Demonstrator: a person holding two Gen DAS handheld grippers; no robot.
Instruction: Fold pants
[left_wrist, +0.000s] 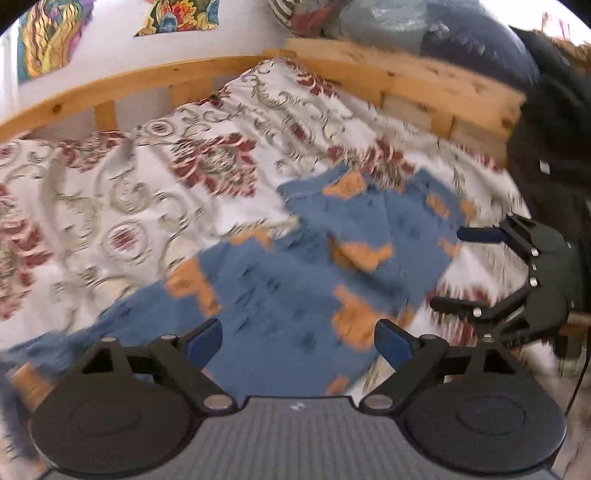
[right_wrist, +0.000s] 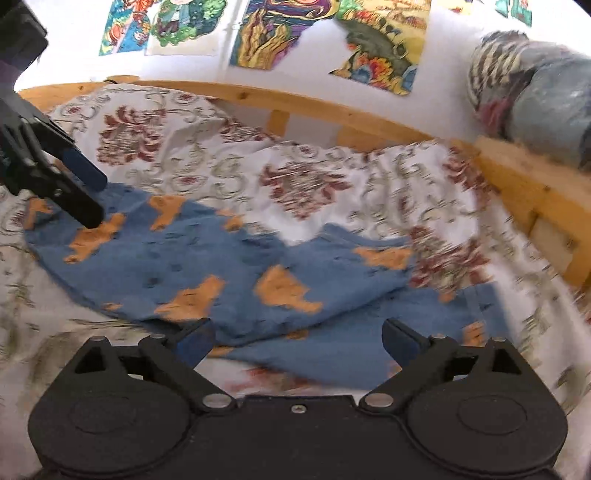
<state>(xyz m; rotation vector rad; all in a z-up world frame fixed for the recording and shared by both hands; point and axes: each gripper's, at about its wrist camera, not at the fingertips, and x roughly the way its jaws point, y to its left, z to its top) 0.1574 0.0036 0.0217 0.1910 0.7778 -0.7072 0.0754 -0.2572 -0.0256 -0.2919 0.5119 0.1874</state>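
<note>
Blue pants with orange patches lie on a floral bedspread, one part laid over another. My left gripper hovers open just above the near part of the pants, with nothing between its pads. My right gripper is open at the pants' right edge in the left wrist view. In the right wrist view the pants spread across the middle, and the right gripper stands open over their near edge, holding nothing. The left gripper shows at the far left, open above the cloth.
A wooden bed rail runs along the far side of the bed. The wall behind carries colourful pictures. A bundle of rolled fabrics sits on the rail's corner. A dark furry shape fills the right edge of the left wrist view.
</note>
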